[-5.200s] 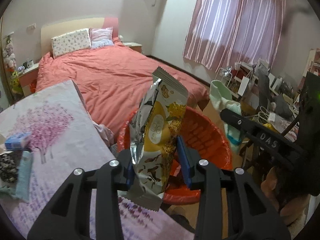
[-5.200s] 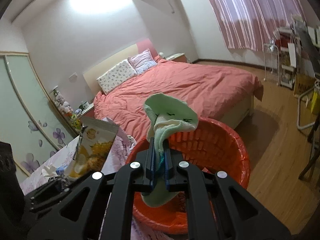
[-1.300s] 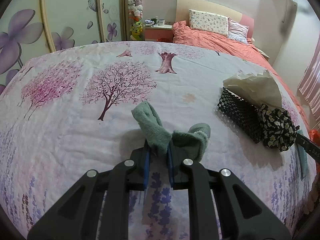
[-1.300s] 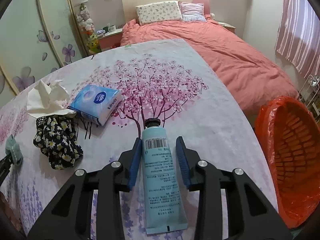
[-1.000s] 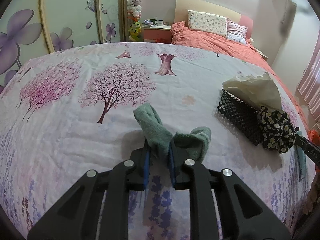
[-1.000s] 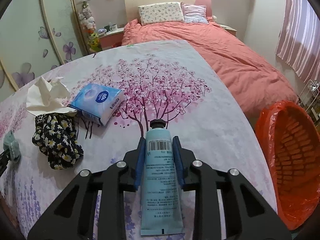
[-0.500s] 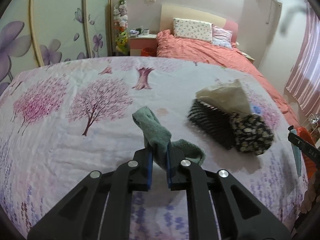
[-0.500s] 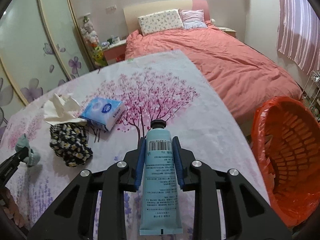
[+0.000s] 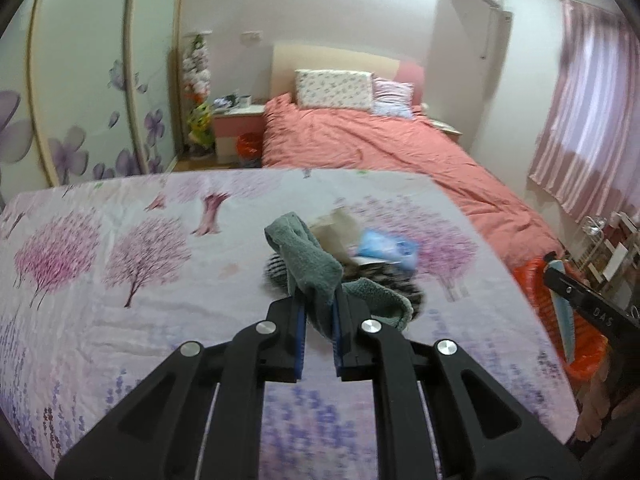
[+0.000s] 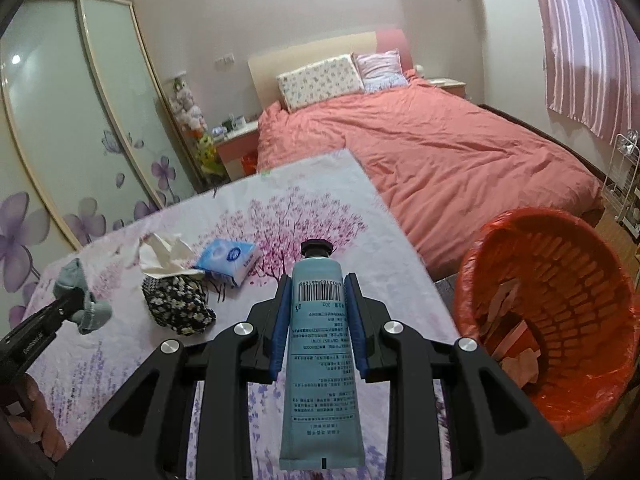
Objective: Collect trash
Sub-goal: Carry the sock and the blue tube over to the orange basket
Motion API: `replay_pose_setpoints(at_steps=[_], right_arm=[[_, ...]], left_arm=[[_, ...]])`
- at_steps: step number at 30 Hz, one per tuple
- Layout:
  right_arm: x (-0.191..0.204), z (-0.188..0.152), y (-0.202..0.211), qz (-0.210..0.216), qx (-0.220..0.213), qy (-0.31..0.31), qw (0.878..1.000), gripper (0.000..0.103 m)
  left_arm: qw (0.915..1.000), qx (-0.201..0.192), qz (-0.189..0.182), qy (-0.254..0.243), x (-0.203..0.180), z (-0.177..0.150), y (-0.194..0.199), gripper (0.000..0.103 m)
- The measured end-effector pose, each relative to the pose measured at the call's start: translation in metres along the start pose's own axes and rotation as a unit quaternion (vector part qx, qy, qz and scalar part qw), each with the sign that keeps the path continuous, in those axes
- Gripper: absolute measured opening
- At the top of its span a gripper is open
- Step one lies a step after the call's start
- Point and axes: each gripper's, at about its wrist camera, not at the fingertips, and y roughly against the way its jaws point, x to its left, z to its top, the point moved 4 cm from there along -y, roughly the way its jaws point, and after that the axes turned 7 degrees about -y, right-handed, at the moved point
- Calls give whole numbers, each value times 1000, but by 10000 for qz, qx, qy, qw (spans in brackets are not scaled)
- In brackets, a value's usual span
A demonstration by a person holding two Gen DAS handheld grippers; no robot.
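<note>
Left gripper (image 9: 319,312) clamped on sock (image 9: 312,264), right gripper (image 10: 318,316) clamped on tube (image 10: 320,344); mid-carry, lifted off bench (image 10: 120,360). Next: over to bin (image 10: 552,320), lower right, then release.

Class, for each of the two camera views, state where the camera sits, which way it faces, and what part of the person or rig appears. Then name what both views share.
Left wrist view: sits on the left hand-held gripper, looking along its fingers over the floral table cover toward the bed; its jaws pinch a green sock; the right hand-held gripper shows at right.
Right wrist view: sits on the right hand-held gripper, which clamps a blue tube, facing the bed and orange bin; a hand shows bottom left.
Shared: sock, tissue pack, floral pouch, bin.
</note>
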Motion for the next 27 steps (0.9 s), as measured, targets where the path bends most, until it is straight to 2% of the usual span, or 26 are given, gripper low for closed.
replay_pose_setpoints(at_steps=[7,13,20,27], right_arm=[[-19,4,35,-90,-394,-71,9992,27],[-48,8,58,-264,-713,-273,9967,27],[-94,21,71,-450,-989,-667,9918,27],[-139,30,66,-642,-1068,-1033,9868,27]], left_arm=[[9984,-179,-438,-315,-56,10,18,11],[9934,-294,-918,-615,-108,11,27,12],[9833,-360,-1540,-898,-174,15,29,11],[9709,-328,-2045,-1207,-243,17,12,12]])
